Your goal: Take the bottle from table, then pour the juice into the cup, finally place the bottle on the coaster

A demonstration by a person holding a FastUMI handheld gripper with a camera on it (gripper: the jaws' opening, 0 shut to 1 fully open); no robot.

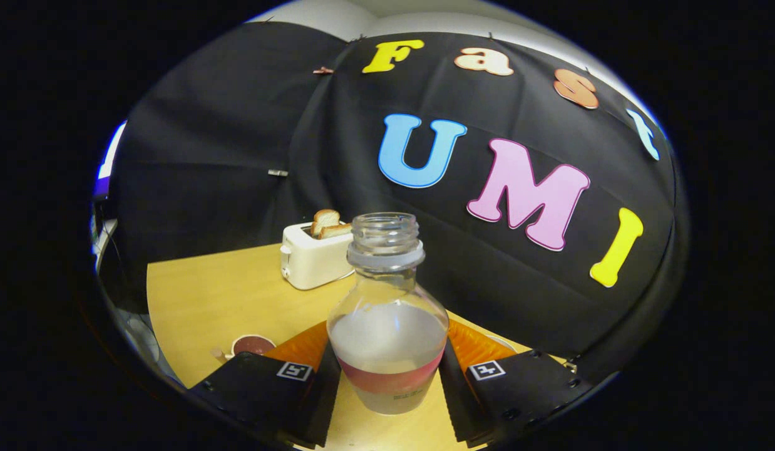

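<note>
jaws (387,391) clamped on uncapped bottle (387,338) | label unreadable | cup (252,344) left | toaster (312,257) beyond

Cloth-walled demo booth: toaster (312,258) on wooden table (225,294).

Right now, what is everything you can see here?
Bottle: one, clear, no cap, pale juice inside with a red label band, upright between the fingers.
Toaster: one, cream-white, on the table beyond the bottle.
Toast: two slices, golden brown, standing in the toaster's slots.
Cup: one, dark reddish inside, on the table beside one finger.
Table: one, light wood.
Claw: one, its fingers pressed against both sides of the bottle's lower body.
</note>
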